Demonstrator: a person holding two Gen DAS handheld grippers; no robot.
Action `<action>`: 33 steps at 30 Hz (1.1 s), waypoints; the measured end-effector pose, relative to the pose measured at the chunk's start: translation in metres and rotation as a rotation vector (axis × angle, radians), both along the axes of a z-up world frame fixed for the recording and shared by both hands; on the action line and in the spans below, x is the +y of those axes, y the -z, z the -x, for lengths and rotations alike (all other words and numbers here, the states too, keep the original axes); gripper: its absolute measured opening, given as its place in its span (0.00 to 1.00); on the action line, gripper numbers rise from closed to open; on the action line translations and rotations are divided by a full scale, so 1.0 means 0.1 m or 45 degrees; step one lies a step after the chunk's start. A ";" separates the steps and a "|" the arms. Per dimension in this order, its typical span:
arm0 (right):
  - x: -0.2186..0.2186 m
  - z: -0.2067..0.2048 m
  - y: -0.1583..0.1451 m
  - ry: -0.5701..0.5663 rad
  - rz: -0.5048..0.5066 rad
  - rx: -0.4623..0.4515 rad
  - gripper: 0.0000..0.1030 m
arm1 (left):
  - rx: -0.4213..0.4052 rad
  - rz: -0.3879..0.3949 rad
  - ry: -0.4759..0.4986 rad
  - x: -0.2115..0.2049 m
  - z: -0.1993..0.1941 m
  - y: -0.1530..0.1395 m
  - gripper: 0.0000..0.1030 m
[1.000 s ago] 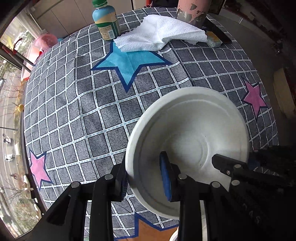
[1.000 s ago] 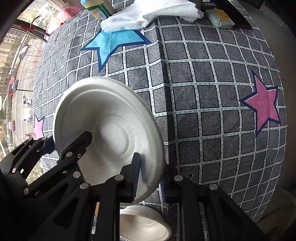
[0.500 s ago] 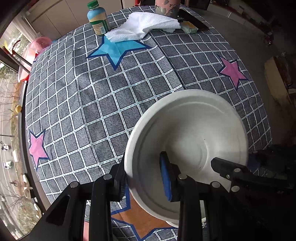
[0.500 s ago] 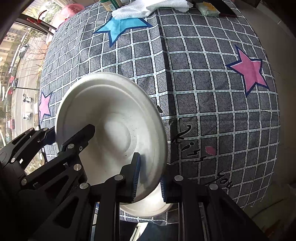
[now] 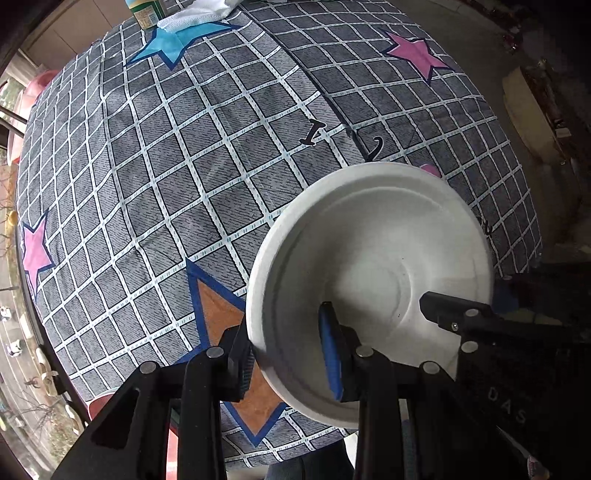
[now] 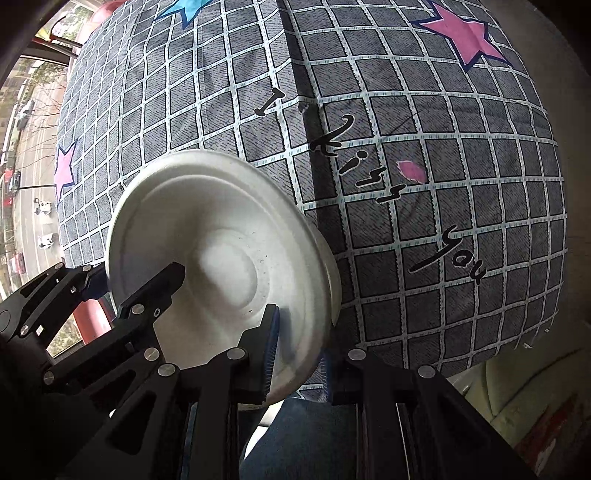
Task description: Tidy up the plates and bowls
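Note:
A white bowl [image 5: 373, 266] is held between both grippers above the near edge of the table. My left gripper [image 5: 288, 360] is shut on its left rim, one blue pad inside, one outside. My right gripper [image 6: 295, 358] is shut on the opposite rim of the same white bowl [image 6: 221, 251]. A second white bowl's rim [image 6: 330, 269] peeks out behind it, in the right wrist view only. Each gripper shows in the other's view, at the bowl's far side.
The table carries a grey checked cloth [image 5: 184, 166] with coloured stars and black lettering [image 6: 369, 173]. A green-capped bottle [image 5: 146, 11] and a white towel [image 5: 199, 11] lie at the far edge. A red chair [image 6: 92, 321] and a blue-jeaned leg [image 6: 295, 439] are below.
Both grippers have pulled back toward the near table edge with the bowl held between them. The far objects have receded and the cloth's front drape has come into view.

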State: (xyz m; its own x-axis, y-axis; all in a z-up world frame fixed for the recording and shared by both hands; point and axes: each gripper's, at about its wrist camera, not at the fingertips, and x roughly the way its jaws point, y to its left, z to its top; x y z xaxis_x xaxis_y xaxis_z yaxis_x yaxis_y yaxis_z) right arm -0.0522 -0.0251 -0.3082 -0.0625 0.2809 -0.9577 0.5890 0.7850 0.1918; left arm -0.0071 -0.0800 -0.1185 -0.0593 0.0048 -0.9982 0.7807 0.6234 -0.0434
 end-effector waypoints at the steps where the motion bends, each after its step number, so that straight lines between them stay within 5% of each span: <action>1: 0.02 0.00 0.03 0.003 0.002 0.000 0.20 | 0.005 0.003 0.007 0.02 0.02 0.01 0.40; 2: 0.03 0.00 0.06 0.004 0.003 0.004 0.20 | 0.001 0.001 0.014 0.04 0.04 0.00 0.43; 4: 0.07 0.03 0.09 0.003 0.022 0.015 0.21 | -0.019 0.005 0.018 0.09 0.05 -0.03 0.66; 7: 0.06 0.19 0.05 0.003 0.037 0.013 0.21 | -0.045 0.036 0.010 0.16 0.05 -0.11 0.78; 9: 0.04 0.32 0.04 0.015 0.039 0.013 0.33 | -0.072 0.034 -0.006 0.21 0.03 -0.16 0.78; 11: 0.02 0.35 0.05 0.030 0.088 0.020 0.65 | -0.070 0.028 -0.039 0.27 -0.01 -0.18 0.82; 15: -0.09 0.46 0.00 0.092 0.073 -0.021 0.71 | -0.063 0.025 -0.091 0.35 -0.05 -0.19 0.87; 17: -0.13 0.50 -0.03 0.120 0.086 -0.029 0.84 | -0.065 0.034 -0.107 0.36 -0.05 -0.20 1.00; 21: -0.19 0.54 -0.09 0.175 0.061 -0.072 0.99 | -0.063 0.046 -0.113 0.35 -0.05 -0.20 1.00; 33: -0.35 0.70 -0.23 0.213 0.057 -0.051 0.99 | -0.062 0.006 -0.109 0.34 0.00 -0.17 1.00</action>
State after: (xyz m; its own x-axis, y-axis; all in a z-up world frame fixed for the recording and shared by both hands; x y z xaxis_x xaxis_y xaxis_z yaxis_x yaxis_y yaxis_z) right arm -0.1218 -0.0601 -0.2851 0.0201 0.2413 -0.9702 0.7050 0.6847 0.1849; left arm -0.0071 -0.0457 -0.1016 -0.0110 -0.0029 -0.9999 0.7260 0.6877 -0.0100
